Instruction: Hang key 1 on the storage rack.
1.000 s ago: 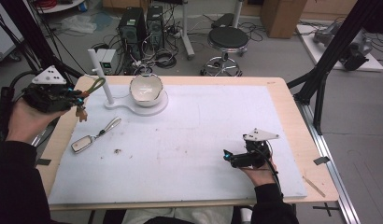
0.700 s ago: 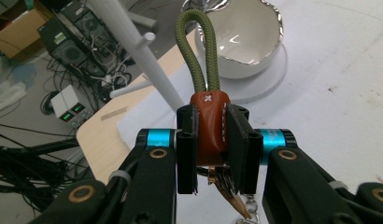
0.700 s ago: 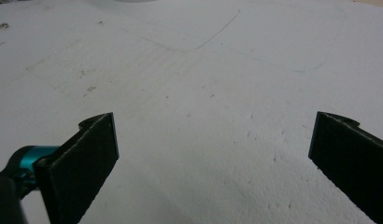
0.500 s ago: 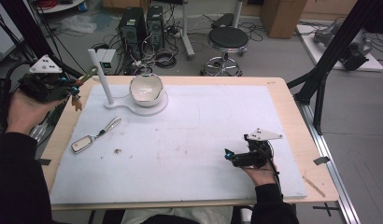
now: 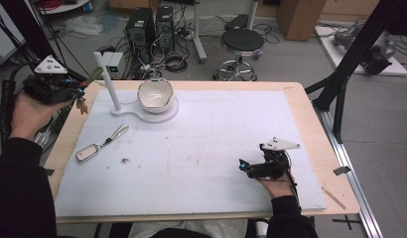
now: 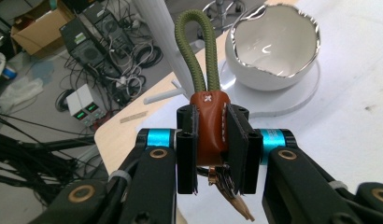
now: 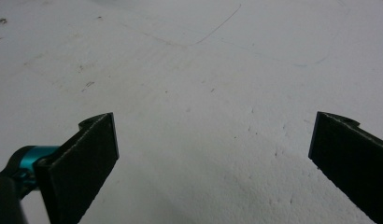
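Note:
My left gripper [image 5: 76, 92] hangs over the table's far left corner, shut on a key ring's brown leather tab [image 6: 209, 126]. From the tab an olive-green cord loop [image 6: 198, 46] stands up toward the white post [image 5: 108, 82], and small keys [image 5: 82, 105] dangle below the jaws. Beside the post sits a white bowl [image 5: 155, 94] with a jagged silver rim, on the same white base. At the near right, my right gripper [image 5: 243, 164] lies low over the white mat, its jaws [image 7: 213, 158] spread wide with bare mat between them.
A silver key fob with a metal blade [image 5: 100, 146] lies on the mat [image 5: 216, 129] at the left, and a small dark crumb [image 5: 124, 160] lies near it. Beyond the far edge, the floor holds computers, cables and a stool [image 5: 242, 42].
My left gripper has drifted toward the far left corner with the key ring held in it. The right gripper has stayed put.

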Tool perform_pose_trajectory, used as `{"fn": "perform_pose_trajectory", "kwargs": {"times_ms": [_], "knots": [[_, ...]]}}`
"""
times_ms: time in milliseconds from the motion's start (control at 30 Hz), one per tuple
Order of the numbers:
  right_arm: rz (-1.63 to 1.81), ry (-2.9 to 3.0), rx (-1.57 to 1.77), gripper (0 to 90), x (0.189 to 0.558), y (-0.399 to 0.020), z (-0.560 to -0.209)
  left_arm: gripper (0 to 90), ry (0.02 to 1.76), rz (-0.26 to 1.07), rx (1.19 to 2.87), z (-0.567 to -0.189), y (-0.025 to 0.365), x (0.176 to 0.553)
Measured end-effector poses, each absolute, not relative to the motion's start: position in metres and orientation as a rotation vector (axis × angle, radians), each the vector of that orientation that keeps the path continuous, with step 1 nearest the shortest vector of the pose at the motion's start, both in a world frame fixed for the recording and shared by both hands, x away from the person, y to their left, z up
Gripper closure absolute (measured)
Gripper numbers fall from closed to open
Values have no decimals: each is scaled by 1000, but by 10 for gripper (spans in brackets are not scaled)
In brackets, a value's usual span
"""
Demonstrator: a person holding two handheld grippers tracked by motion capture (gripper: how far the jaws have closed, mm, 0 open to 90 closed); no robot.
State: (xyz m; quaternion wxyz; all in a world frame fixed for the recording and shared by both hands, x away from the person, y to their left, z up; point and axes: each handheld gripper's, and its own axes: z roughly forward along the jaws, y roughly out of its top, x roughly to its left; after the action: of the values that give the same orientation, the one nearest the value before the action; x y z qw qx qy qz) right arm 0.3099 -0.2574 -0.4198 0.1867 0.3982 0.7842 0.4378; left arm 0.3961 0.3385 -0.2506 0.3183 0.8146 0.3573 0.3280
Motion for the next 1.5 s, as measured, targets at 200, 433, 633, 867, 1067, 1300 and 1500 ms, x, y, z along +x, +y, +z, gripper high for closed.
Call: {"fn": "perform_pose_trajectory", "kwargs": {"times_ms": [200, 433, 633, 867, 1067, 1300, 1500], "knots": [[1229, 2201, 1128, 5, 309, -259, -420, 745, 953, 878, 2178, -258, 330, 403], [1222, 2202, 1127, 5, 309, -260, -421, 745, 964, 903, 2155, -267, 328, 409], [1225, 2187, 1120, 5, 309, -262, -421, 741, 950, 944, 2181, -272, 322, 414], [1207, 2183, 1116, 5, 308, -260, -422, 740, 988, 904, 2136, -293, 327, 421], [1210, 2177, 1117, 5, 309, -259, -422, 699, 1043, 829, 2074, -302, 336, 419], [1212, 2177, 1125, 5, 308, -259, -422, 477, 1040, 807, 1971, -301, 341, 413], [1216, 2183, 1124, 5, 309, -260, -422, 257, 1057, 729, 1953, -303, 344, 413]]}}
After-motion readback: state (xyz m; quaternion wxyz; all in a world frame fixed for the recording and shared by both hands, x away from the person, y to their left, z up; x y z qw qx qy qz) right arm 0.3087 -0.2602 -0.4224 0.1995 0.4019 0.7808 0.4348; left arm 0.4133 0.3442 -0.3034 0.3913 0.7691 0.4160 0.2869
